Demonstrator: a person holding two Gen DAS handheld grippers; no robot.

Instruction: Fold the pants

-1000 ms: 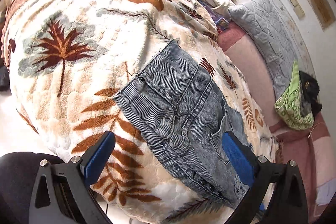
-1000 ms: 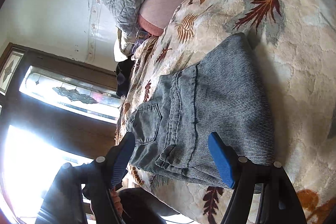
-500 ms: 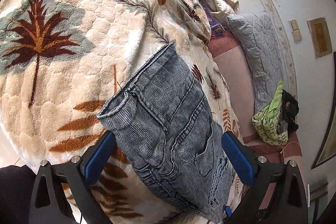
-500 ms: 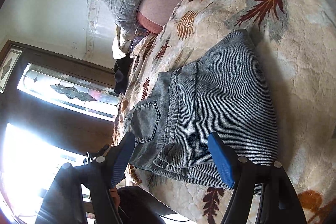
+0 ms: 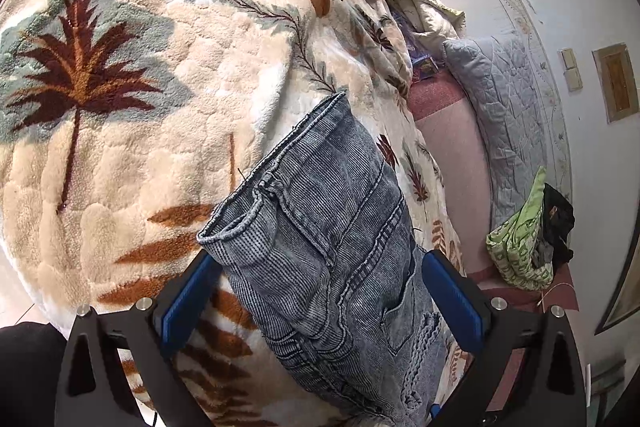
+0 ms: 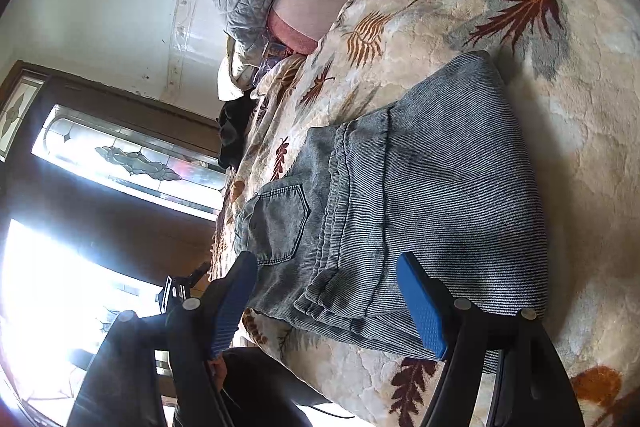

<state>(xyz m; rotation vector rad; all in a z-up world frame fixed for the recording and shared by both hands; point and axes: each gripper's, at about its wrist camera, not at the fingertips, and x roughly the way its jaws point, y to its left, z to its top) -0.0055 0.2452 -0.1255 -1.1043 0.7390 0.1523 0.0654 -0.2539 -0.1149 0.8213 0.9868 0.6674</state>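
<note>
Folded pants lie on the leaf-print bed blanket at 12 o'clock of both tongs, left tongs and right tongs gaping wide, empty; left view has closed in since a second ago, folding seemingly near done.

Leaf-print blanket, grey quilted pillow, green bag.

Home bedroom: bed under leaf-print fleece blanket, quilted grey pillow, wall switches, stained-glass window.
</note>
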